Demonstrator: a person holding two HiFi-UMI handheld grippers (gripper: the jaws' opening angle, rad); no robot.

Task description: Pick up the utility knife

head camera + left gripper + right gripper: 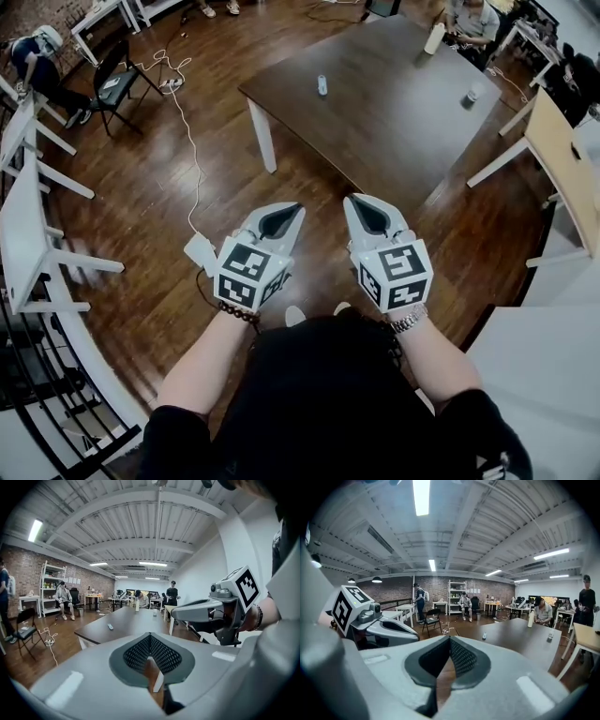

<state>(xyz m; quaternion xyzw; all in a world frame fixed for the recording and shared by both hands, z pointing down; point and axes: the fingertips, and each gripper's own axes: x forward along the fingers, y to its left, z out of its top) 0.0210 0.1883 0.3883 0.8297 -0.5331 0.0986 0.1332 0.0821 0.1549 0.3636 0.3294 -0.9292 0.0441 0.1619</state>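
Note:
A small pale oblong thing, probably the utility knife (322, 85), lies on the dark brown table (375, 112) far ahead of me; it also shows small in the left gripper view as the knife (110, 626) and in the right gripper view as the knife (484, 635). My left gripper (296, 208) and right gripper (349, 200) hang side by side over the wooden floor, well short of the table. Both are shut with nothing between the jaws. The left gripper (150, 633) sees the right one beside it; the right gripper (450, 637) looks toward the table.
A white bottle (434, 37) and a small cup (472, 94) stand on the table's far side, where a person sits. A black chair (117, 80), a white cable and a power strip (199, 251) lie to the left. White tables line the left, and a light wooden table (562, 150) stands to the right.

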